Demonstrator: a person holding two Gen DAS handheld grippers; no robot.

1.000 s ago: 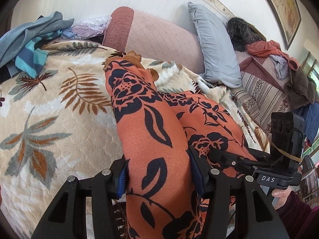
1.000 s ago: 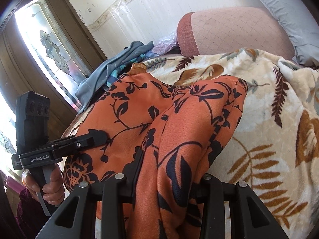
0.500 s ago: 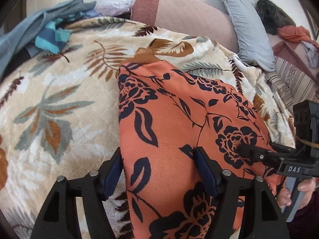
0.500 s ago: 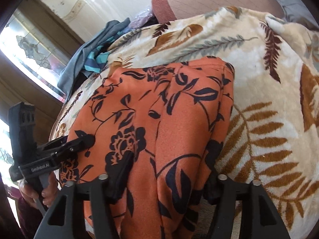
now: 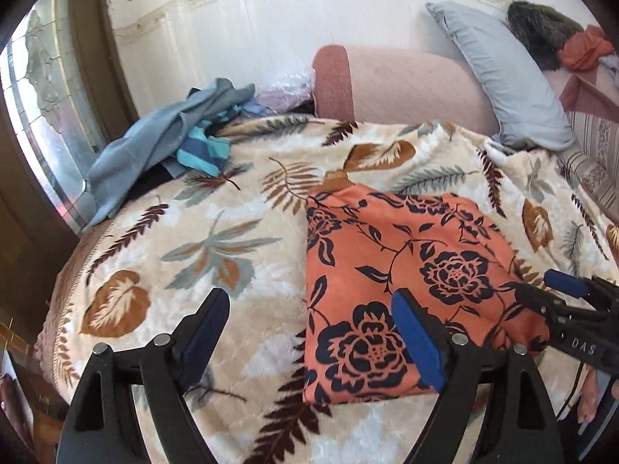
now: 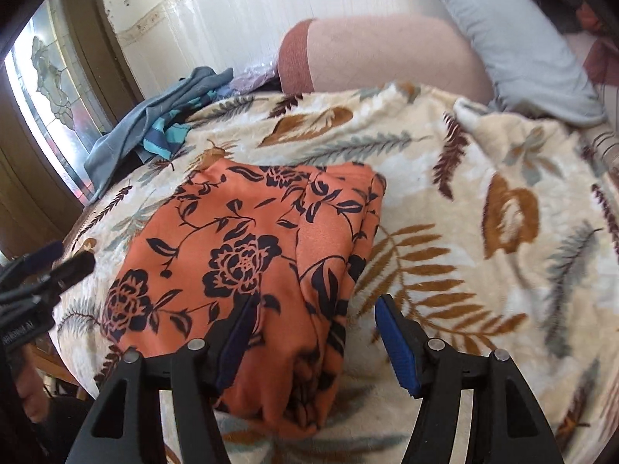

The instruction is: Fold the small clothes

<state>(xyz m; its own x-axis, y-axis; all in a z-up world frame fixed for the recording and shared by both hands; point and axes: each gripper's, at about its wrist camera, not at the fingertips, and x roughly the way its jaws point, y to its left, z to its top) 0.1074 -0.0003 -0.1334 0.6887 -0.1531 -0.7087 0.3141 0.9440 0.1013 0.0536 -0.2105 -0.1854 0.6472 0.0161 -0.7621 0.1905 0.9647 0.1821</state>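
Observation:
An orange garment with a dark floral print (image 5: 406, 282) lies folded flat on the leaf-patterned blanket (image 5: 216, 247). It also shows in the right wrist view (image 6: 247, 263). My left gripper (image 5: 309, 317) is open and empty, above the garment's near left edge. My right gripper (image 6: 315, 319) is open and empty over the garment's near right corner. The right gripper shows at the right of the left wrist view (image 5: 557, 294); the left gripper shows at the left edge of the right wrist view (image 6: 50, 263).
A pile of blue-grey and teal clothes (image 5: 170, 135) lies at the blanket's far left by the window. A pink bolster (image 5: 402, 85) and a grey pillow (image 5: 503, 77) lie at the back. More clothes (image 5: 580, 46) are heaped at far right.
Both grippers have opened and let go of the orange garment, which now lies flat and folded. Both have pulled back and up from it.

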